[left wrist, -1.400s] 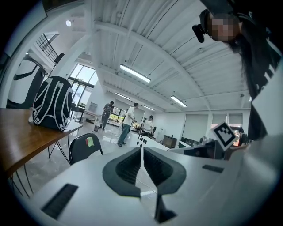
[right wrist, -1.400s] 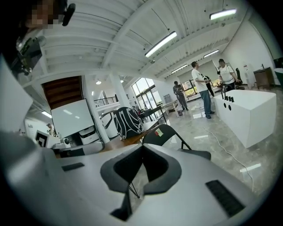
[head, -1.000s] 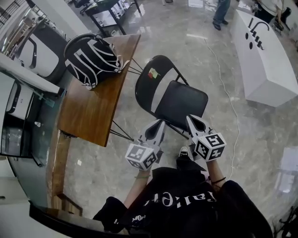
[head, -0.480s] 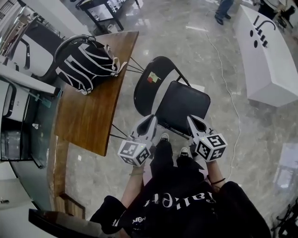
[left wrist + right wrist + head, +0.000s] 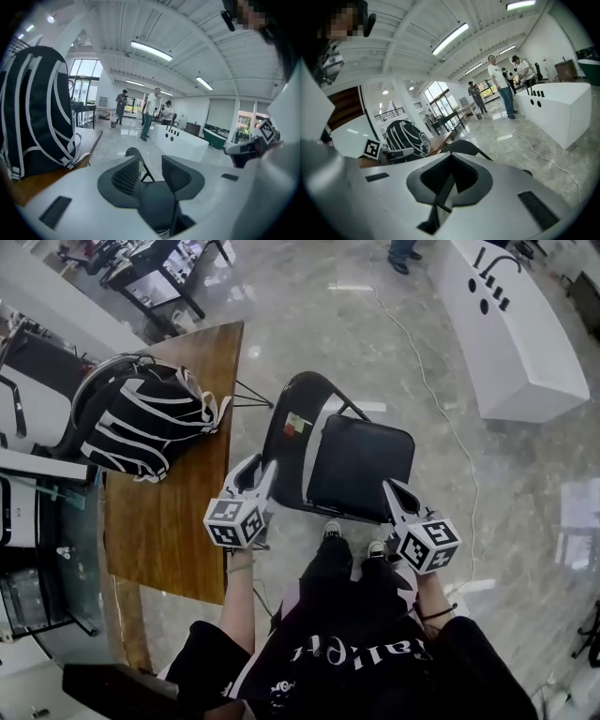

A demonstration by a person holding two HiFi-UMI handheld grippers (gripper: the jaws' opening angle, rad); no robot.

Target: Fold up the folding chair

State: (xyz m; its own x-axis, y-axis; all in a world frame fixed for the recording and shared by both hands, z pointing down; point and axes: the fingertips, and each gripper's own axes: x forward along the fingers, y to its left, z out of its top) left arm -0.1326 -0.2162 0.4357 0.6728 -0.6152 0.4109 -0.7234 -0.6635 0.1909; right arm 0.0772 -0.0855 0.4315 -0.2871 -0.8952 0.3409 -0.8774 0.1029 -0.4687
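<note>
The black folding chair stands unfolded in front of me, with its seat (image 5: 361, 465) toward me and its curved backrest (image 5: 298, 418) beyond. My left gripper (image 5: 260, 472) is by the chair's left side near the backrest edge. Its jaws are opening, and nothing lies between them. In the left gripper view the backrest top (image 5: 132, 152) shows through the gap of the left gripper (image 5: 150, 169). My right gripper (image 5: 390, 489) is shut and empty at the seat's near right corner. In the right gripper view the backrest (image 5: 461, 146) rises just past the shut right gripper (image 5: 451, 174).
A wooden table (image 5: 178, 521) stands left of the chair with a black-and-white backpack (image 5: 141, 413) on it. A white bench (image 5: 511, 324) is at the back right, and a cable (image 5: 441, 399) runs over the glossy floor. People (image 5: 150, 112) stand far off. My shoes (image 5: 352, 538) are under the seat's front.
My left gripper swung from the seat's front edge out to the chair's left side and its jaws opened. The right gripper shifted slightly along the seat's near right corner, still shut.
</note>
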